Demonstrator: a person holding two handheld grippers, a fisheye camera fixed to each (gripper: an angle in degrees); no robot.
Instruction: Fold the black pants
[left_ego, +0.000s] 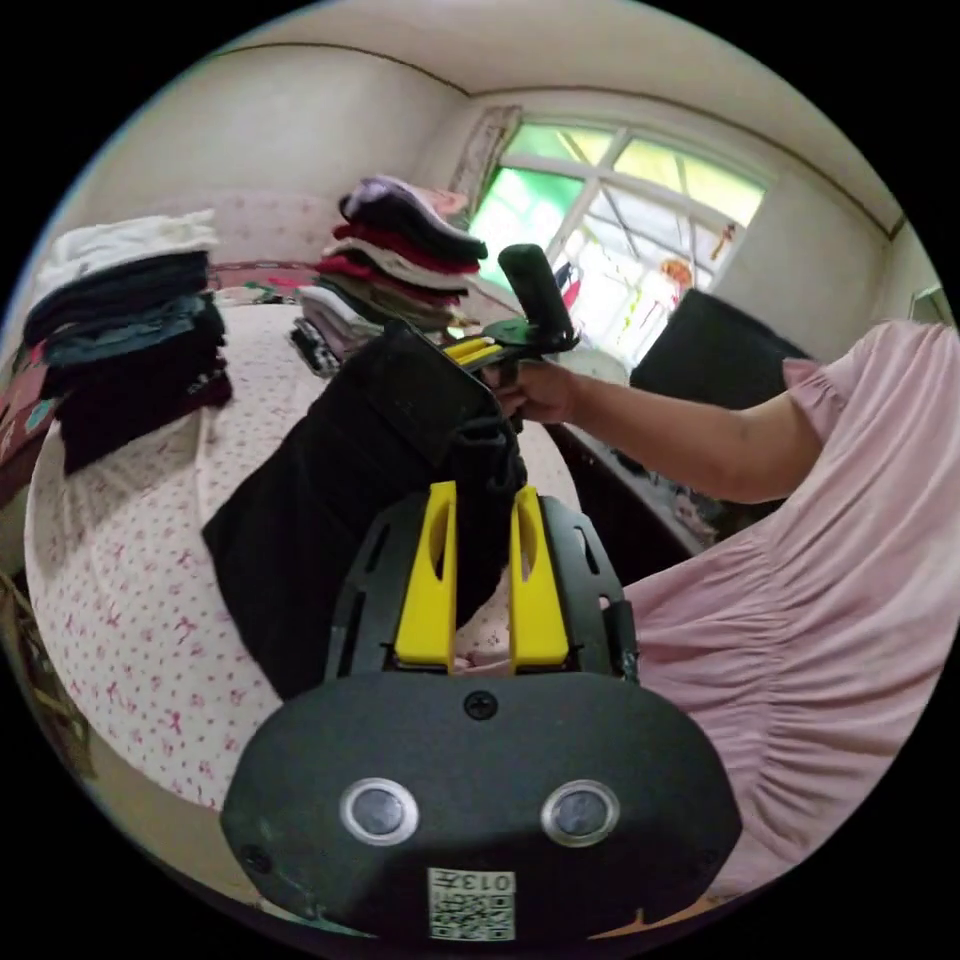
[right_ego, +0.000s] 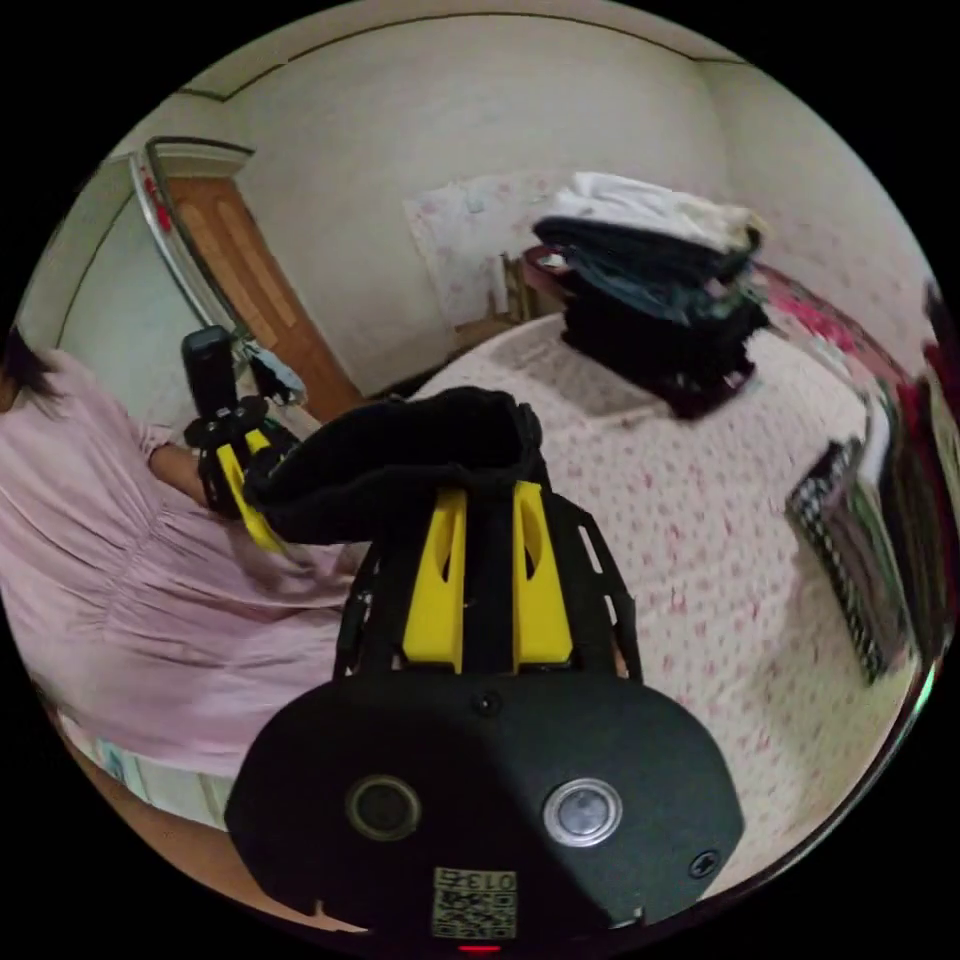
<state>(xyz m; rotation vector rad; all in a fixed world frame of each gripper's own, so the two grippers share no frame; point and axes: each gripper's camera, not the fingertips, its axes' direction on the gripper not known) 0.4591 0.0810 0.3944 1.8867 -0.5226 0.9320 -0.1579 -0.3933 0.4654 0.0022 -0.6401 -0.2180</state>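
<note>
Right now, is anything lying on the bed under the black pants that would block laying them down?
Nothing visible: the black pants hang from both grippers over bare flowered bedspread. The dark clothes stack sits off to the side.

Pale-walled bedroom, daylight coming through a large window.

A white-framed, multi-pane window (left_ego: 640, 230) glows bright green at the far right. A bed with a white, pink-flowered cover (right_ego: 690, 560) fills the middle, carrying stacks of folded clothes (left_ego: 125, 320). An orange-brown wooden door (right_ego: 255, 280) stands at the far left, beside off-white plaster walls (right_ego: 480, 150).
</note>
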